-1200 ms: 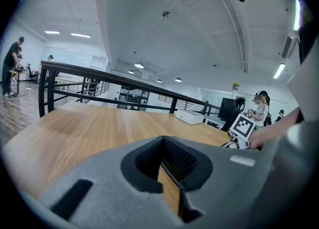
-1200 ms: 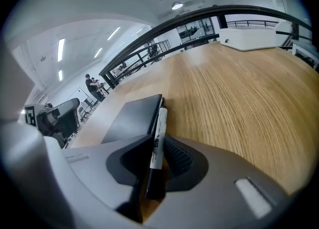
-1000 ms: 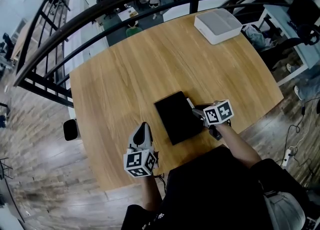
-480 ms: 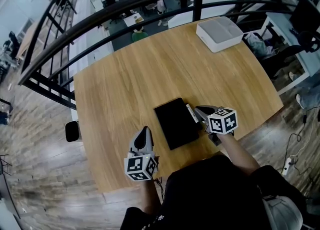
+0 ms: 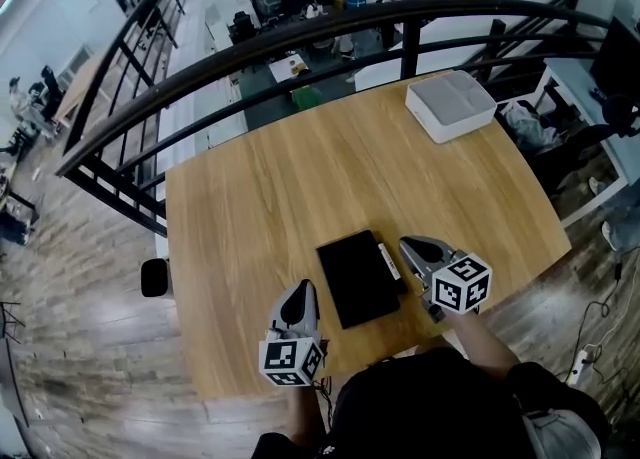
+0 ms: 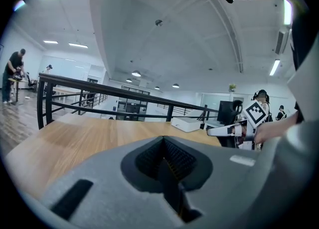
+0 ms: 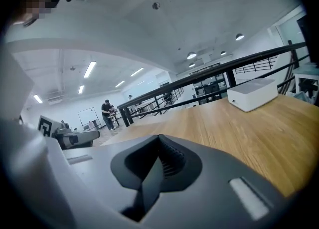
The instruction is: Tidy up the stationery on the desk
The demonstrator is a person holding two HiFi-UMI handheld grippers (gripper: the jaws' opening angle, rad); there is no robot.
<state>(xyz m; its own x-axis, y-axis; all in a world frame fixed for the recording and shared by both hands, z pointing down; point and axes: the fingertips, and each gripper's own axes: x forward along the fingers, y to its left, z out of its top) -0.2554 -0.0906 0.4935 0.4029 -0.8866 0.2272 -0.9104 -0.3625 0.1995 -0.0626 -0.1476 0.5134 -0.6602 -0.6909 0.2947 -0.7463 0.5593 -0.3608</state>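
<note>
Head view: a black notebook [image 5: 358,278] lies flat on the wooden table [image 5: 260,197], near the table's front edge and between the two grippers. Its long axis runs from the person toward the far side, with the far end leaning slightly left. The cover shows no readable print.

A dark pen [image 5: 389,262] lies touching or just beside the notebook's right long edge and parallel to it. It carries a white label strip, but the print is too small to read.

The right gripper [image 5: 406,244] hovers just right of the pen, its tip pointing to the far left. In the right gripper view its jaws are pressed together with nothing between them.

The left gripper [image 5: 300,291] sits just left of the notebook's near corner and points away from the person. The left gripper view shows its jaws closed tight, also empty. Each gripper's cube bears black-and-white square markers, which are patterns and not text.

A white box [image 5: 450,105] stands at the table's far right corner, well apart from the notebook. A black railing [image 5: 250,42] curves behind the table.
</note>
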